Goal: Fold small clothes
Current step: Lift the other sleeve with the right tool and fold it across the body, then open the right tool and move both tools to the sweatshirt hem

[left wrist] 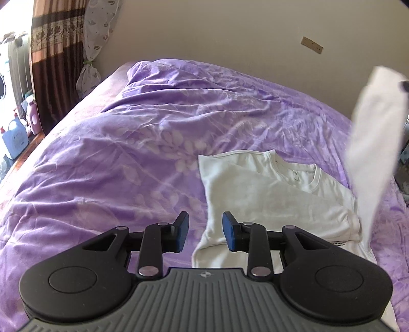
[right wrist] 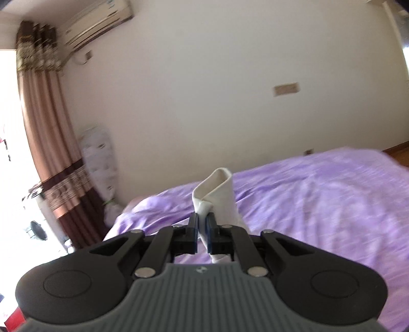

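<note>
A small white T-shirt (left wrist: pixel 268 194) lies partly folded on the purple bedspread (left wrist: pixel 133 143), neck toward the wall. My left gripper (left wrist: pixel 205 231) is open and empty, hovering just above the shirt's near left edge. My right gripper (right wrist: pixel 202 227) is shut on the shirt's white sleeve (right wrist: pixel 217 194) and holds it up in the air. In the left wrist view that sleeve (left wrist: pixel 375 138) rises blurred at the right edge, still joined to the shirt.
The bed's left edge (left wrist: pixel 51 132) drops to a wooden floor with bottles (left wrist: pixel 14 140) by a brown curtain (left wrist: pixel 53 63). A beige wall (left wrist: pixel 230 30) runs behind the bed. An air conditioner (right wrist: pixel 97 20) hangs high on the wall.
</note>
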Available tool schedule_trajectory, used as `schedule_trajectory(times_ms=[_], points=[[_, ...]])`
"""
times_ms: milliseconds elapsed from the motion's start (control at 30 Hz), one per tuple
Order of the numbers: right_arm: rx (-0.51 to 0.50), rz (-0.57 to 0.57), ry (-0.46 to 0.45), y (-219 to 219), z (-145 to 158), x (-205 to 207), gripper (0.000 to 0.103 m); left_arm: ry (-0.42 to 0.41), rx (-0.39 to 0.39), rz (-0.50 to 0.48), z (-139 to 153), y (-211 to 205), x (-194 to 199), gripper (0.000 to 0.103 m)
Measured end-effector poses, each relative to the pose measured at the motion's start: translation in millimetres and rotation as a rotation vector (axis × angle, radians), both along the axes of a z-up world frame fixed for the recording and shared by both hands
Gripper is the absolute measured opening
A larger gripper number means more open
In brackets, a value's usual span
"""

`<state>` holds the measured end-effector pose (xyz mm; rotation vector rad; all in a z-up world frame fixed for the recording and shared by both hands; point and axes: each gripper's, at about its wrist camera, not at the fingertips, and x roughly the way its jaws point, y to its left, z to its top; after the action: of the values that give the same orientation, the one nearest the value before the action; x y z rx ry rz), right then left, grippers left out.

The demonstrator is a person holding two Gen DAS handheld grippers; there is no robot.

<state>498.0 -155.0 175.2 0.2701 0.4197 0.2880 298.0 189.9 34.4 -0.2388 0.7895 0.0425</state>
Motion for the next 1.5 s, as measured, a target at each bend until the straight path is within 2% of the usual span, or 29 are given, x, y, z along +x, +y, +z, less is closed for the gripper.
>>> schedule_trajectory(times_ms=[133,267,367,433,533,567,600,633,767,867,1000,1133,1233,1367,1467,1500], points=[[0.01,0.086,0.098,78,-62,18,0.001,0.012,-0.04,-0.009,-18,17,5,0.036],[0.035,0.183,0.258,148,-151,35,0.001,0.012,-0.072,-0.032,-32,28,8,0.035],[0.064,0.234,0.379,183,-213,36,0.001,0.017,-0.103,-0.036,-40,35,13,0.035],[0.077,0.266,0.44,199,-243,36,0.002,0.029,-0.122,-0.031,-45,39,17,0.035],[0.096,0.321,0.498,213,-271,23,0.011,0.03,-0.127,-0.024,-51,40,21,0.035],[0.109,0.332,0.507,213,-274,20,0.017,0.035,-0.137,-0.022,-52,41,23,0.035],[0.124,0.342,0.512,210,-274,19,0.025,0.039,-0.152,-0.023,-53,41,24,0.035],[0.125,0.35,0.509,206,-272,15,0.028,0.04,-0.165,-0.023,-54,40,26,0.035],[0.051,0.356,0.459,173,-245,12,0.032,0.044,-0.186,-0.029,-57,30,34,0.035],[-0.024,0.315,0.434,128,-230,12,0.038,0.056,-0.172,-0.036,-63,16,41,0.036],[-0.155,0.224,0.431,45,-224,2,0.044,0.093,-0.133,-0.046,-76,-3,51,0.036],[-0.26,0.126,0.476,-42,-234,-12,0.044,0.132,-0.076,-0.05,-89,-17,58,0.036],[-0.342,0.108,0.508,-89,-245,-27,0.044,0.158,-0.032,-0.045,-98,-22,63,0.036],[-0.449,0.139,0.522,-112,-267,-40,0.046,0.19,0.011,-0.03,-107,-23,65,0.036],[-0.519,0.172,0.507,-108,-285,-47,0.046,0.212,0.038,-0.019,-111,-24,66,0.036],[-0.556,0.171,0.495,-105,-293,-47,0.043,0.225,0.045,-0.016,-113,-23,66,0.035]])
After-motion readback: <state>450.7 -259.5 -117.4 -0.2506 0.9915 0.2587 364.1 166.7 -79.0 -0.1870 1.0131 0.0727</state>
